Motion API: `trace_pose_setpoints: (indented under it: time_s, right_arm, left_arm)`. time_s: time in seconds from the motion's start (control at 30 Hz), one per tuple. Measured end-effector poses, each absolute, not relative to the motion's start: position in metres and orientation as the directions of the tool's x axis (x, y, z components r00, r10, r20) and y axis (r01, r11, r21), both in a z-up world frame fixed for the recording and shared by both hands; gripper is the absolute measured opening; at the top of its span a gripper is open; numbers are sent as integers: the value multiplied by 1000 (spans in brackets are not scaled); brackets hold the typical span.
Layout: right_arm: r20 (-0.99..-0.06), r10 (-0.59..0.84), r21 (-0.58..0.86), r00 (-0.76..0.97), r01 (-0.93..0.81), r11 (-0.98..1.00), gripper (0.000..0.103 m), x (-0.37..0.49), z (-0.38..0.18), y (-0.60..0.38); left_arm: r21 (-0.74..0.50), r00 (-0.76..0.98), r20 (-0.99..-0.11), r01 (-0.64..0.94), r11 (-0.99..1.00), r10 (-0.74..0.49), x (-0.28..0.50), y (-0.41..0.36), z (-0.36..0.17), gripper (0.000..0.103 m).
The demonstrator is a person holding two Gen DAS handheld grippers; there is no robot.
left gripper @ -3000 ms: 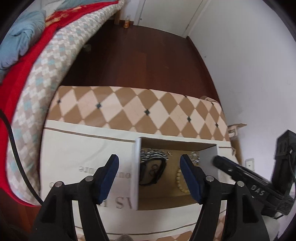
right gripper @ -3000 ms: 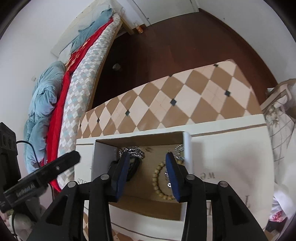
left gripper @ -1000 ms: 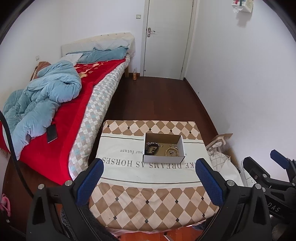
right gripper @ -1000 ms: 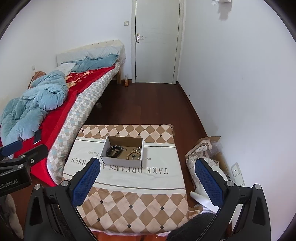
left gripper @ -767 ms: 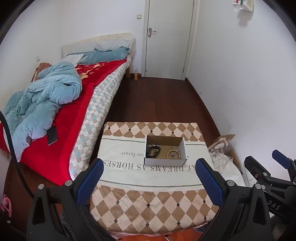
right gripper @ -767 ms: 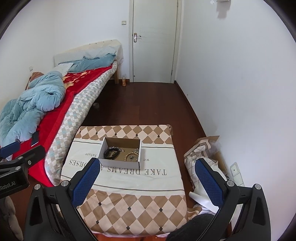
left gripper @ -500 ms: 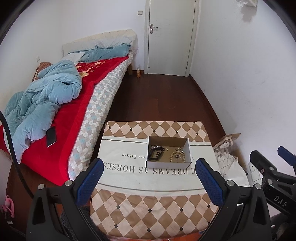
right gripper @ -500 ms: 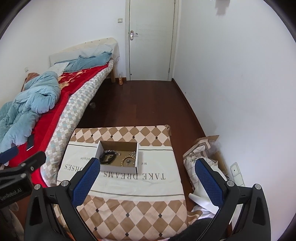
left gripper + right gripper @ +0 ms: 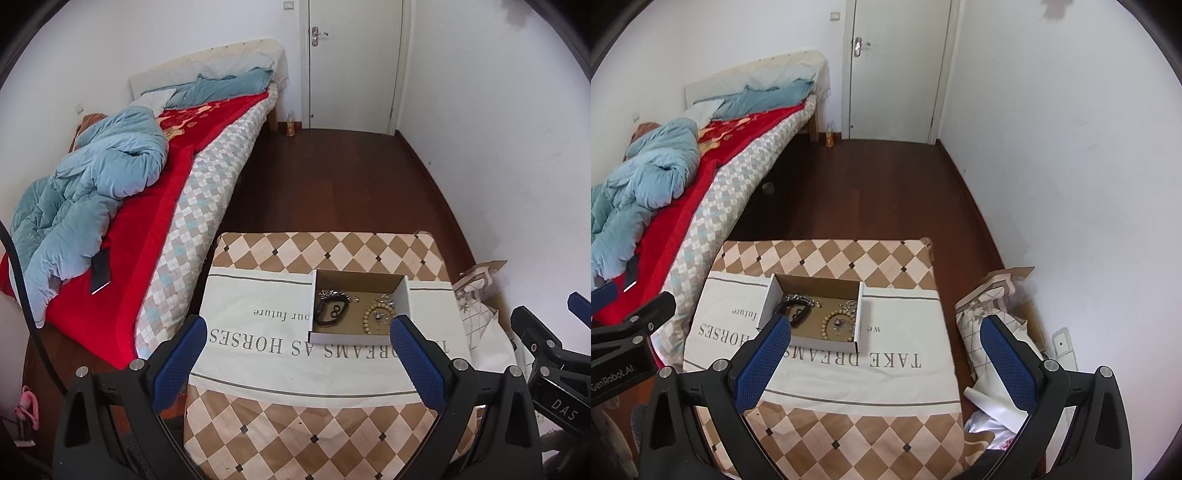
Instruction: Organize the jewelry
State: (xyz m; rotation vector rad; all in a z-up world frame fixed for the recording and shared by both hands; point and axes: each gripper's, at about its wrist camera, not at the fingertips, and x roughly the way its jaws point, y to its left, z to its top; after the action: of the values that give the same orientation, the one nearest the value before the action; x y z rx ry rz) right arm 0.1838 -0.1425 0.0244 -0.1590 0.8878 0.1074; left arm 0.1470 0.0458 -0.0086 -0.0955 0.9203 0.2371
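**Both grippers held high, jewelry already in the box**

The left gripper (image 9: 293,354) and right gripper (image 9: 886,354) hover well above the table (image 9: 295,435), jaws spread wide, holding nothing. The jewelry sits inside the open cardboard box (image 9: 764,306) on the printed cloth (image 9: 251,332): a black band (image 9: 330,312), a silver chain (image 9: 334,294), a beaded bracelet (image 9: 369,317) and small silver pieces beside it. The sorting looks finished or nearly so. Any further pick calls for a straight descent into the box, fingers narrowed to clear its walls. The box's upright walls crowd the approach. A bed (image 9: 177,192) stands to the left; bags (image 9: 993,325) lie right of the table.
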Motion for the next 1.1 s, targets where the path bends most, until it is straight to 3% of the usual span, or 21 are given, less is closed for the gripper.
trace_pose_setpoints:
  time_s: [1.1]
  right_arm:
    - [-818, 51, -67, 572, -184, 981, 103, 194, -4, -130]
  left_arm:
    - [35, 551, -816, -257, 966, 176, 158, 50, -22, 101]
